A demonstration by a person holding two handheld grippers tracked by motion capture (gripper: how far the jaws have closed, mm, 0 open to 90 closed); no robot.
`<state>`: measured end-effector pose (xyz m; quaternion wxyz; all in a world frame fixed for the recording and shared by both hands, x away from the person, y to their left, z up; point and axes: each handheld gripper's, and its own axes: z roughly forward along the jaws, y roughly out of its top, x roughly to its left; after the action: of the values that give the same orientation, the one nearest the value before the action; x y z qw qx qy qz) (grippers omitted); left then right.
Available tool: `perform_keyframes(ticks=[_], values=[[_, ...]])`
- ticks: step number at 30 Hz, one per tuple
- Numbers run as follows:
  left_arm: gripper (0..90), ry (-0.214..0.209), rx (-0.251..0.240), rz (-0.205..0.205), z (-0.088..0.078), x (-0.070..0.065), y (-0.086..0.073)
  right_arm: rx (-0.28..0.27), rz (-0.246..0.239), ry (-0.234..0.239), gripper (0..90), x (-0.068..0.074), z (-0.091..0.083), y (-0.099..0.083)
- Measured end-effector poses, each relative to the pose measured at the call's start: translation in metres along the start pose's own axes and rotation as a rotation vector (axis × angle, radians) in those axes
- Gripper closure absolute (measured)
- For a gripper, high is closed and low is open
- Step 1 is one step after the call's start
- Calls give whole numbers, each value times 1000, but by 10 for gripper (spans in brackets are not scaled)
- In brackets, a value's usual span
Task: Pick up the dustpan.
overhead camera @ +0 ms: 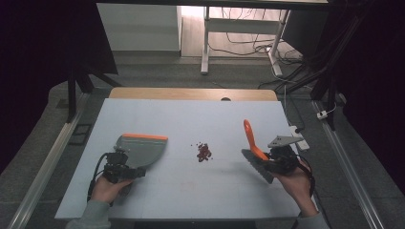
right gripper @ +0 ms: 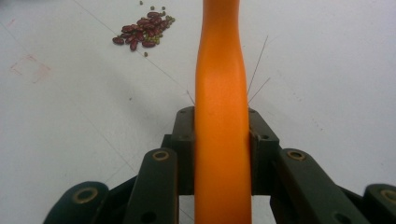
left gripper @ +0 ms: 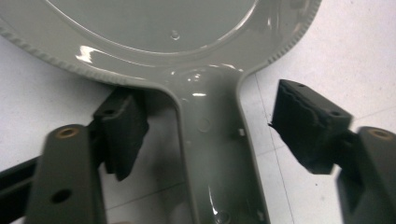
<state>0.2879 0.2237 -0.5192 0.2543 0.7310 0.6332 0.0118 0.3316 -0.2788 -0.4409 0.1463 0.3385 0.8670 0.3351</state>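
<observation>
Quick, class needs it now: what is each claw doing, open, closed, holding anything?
Left claw: open, pads either side of the grey dustpan handle, not yet pressing it.
Right claw: closed on the orange brush handle.

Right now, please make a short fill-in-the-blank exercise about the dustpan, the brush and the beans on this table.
1. The right gripper is shut on the ____ handle of the brush.
2. The handle of the grey dustpan lies between the left gripper's jaws, which are ____ and not yet pressing on it.
3. The pile of beans lies on the table ____ the dustpan and the brush.

Missing words: orange; open; between
</observation>
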Motion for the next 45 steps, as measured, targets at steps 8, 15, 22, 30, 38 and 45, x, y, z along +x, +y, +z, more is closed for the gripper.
perform_keyframes(ticks=[8, 15, 22, 30, 38, 45], values=[[460, -26, -30, -31, 1, 5, 0, 0, -8, -6, 705, 2, -1, 1], [600, -36, -37, -49, 1, 8, -1, 2, -5, -8, 705, 1, 0, 1], [616, -39, -45, -57, -1, 10, -1, -3, -2, -10, 705, 2, -2, 1], [615, -57, -68, -19, -5, 14, -1, -6, -3, -13, 705, 1, -2, 1], [615, -88, -134, 52, -12, 19, 2, -16, 1, -14, 705, 4, -2, 2], [616, -117, -167, 135, -20, 24, 4, -19, 6, -20, 705, 4, -1, 3]])
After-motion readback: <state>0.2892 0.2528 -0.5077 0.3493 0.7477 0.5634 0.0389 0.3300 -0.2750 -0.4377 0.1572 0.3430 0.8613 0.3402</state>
